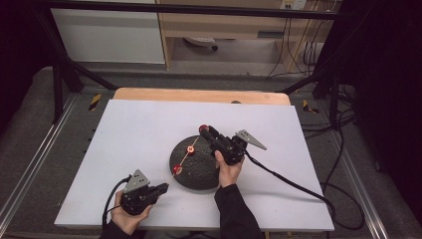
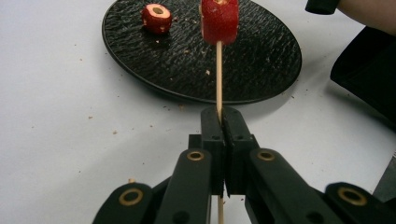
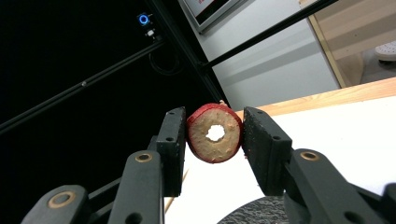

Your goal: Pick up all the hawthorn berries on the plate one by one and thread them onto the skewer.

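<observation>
My left gripper (image 2: 219,116) fingers pinch a thin wooden skewer (image 2: 218,74) carrying 1 red fruit piece (image 2: 219,21) over the black plate (image 2: 261,60). A loose red piece (image 2: 157,17) lies on the plate. My right gripper (image 3: 214,135) fingers clamp a cored red slice (image 3: 214,133), raised above the white desk (image 1: 139,134).

light: even, overhead | shadows: soft | surroundings: dark | focus: slightly soft

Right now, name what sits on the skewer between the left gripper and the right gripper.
Per the high view, two red fruit pieces ride the skewer between left gripper and right gripper.
</observation>
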Demonstrator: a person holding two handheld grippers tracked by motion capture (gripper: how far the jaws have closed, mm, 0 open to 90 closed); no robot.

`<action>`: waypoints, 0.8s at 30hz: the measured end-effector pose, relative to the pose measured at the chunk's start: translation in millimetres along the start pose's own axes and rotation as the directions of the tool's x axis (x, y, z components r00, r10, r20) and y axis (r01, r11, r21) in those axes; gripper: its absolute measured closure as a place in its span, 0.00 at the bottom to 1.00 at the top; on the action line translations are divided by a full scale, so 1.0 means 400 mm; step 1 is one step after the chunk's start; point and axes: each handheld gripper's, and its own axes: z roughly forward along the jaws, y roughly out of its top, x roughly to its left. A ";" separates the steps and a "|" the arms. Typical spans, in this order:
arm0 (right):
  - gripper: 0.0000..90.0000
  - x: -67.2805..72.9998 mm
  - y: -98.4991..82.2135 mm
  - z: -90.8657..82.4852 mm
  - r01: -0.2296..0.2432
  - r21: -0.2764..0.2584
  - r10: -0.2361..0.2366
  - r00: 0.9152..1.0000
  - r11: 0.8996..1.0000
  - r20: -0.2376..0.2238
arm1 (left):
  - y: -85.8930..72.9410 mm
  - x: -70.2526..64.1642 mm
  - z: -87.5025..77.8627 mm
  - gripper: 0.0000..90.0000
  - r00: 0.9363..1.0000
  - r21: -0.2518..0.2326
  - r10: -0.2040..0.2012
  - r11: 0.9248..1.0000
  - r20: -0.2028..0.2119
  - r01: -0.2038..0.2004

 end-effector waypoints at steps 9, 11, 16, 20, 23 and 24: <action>0.68 0.003 -0.008 0.001 -0.013 -0.009 0.013 1.000 1.000 -0.014 | 0.000 -0.005 0.004 0.98 1.000 -0.001 -0.001 1.000 0.002 0.001; 0.68 0.003 -0.010 0.002 -0.014 -0.010 0.014 1.000 1.000 -0.020 | 0.000 -0.005 0.004 0.98 1.000 -0.004 -0.003 1.000 0.000 0.003; 0.68 0.008 -0.015 0.005 -0.010 -0.005 0.010 1.000 1.000 -0.025 | 0.000 -0.005 0.004 0.98 1.000 -0.007 -0.007 1.000 0.001 0.007; 0.68 0.014 -0.019 0.010 -0.006 -0.008 0.006 1.000 1.000 -0.030 | -0.001 -0.006 0.005 0.98 1.000 -0.011 -0.015 1.000 -0.002 0.015; 0.68 0.017 -0.019 0.011 -0.009 -0.014 0.009 0.999 1.000 -0.033 | -0.002 -0.008 0.006 0.98 1.000 -0.016 -0.020 1.000 -0.001 0.020; 0.68 0.016 -0.019 0.011 -0.007 -0.014 0.007 0.999 1.000 -0.032 | -0.002 -0.009 0.006 0.98 1.000 -0.018 -0.021 1.000 -0.001 0.021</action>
